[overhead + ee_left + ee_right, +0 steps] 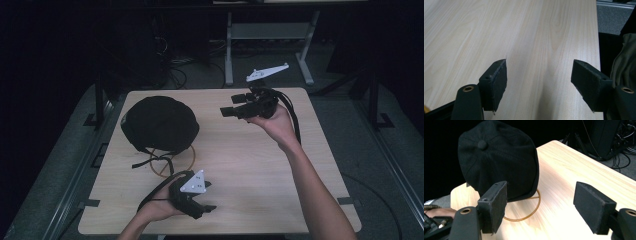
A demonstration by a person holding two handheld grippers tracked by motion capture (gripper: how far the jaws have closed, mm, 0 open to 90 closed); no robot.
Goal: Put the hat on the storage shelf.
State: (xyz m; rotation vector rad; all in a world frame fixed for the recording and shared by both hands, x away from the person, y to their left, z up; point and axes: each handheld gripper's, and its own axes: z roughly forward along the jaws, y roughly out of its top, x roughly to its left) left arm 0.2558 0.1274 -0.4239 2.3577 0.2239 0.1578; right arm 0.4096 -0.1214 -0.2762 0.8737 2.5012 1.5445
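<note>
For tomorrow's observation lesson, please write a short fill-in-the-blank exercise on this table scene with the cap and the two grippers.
1. The black cap sits on a thin ring made of ____ wire.
2. The jaws of the right gripper stand ____, with nothing between them.
3. The left gripper is near the ____ edge of the table in the high view.
4. The button on top of the cap is ____ in colour.

Missing words: gold; open; bottom; black
</note>
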